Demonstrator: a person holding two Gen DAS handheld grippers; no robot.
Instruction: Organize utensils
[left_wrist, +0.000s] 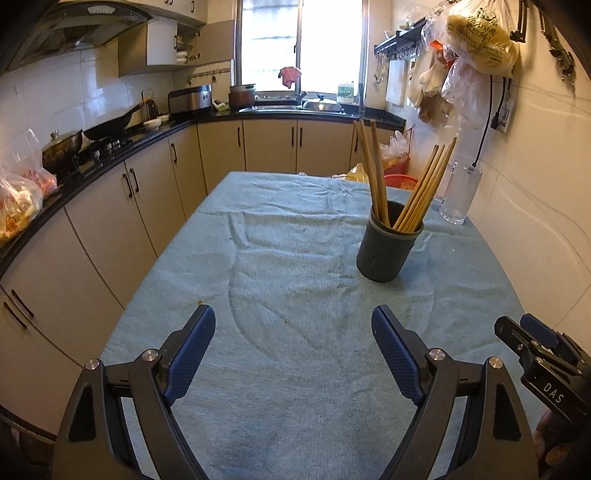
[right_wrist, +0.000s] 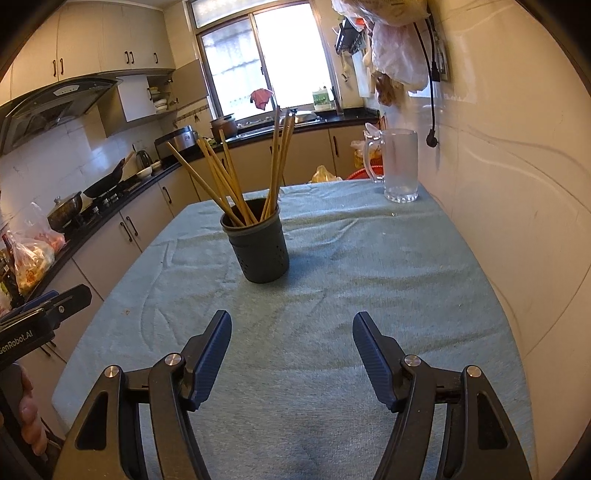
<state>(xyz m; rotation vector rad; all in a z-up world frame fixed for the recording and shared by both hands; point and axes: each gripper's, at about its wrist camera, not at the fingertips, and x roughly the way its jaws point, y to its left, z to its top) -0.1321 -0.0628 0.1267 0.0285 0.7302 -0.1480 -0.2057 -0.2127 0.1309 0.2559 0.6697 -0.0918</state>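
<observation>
since the chopsticks (right_wrist: 236, 181) stand near-upright in the holder (right_wrist: 258, 243), ahead-left of the right claw (right_wrist: 291, 354) and ahead-right of the left claw (left_wrist: 293, 354), both are held wide open, empty.

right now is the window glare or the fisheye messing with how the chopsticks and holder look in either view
Left wrist view: the window is blown out white, yet the chopsticks and dark holder stay sharp; counters and walls bow toward the edges. Right wrist view: same glare at the window, the holder's holes are still readable, and the corners go black.
</observation>
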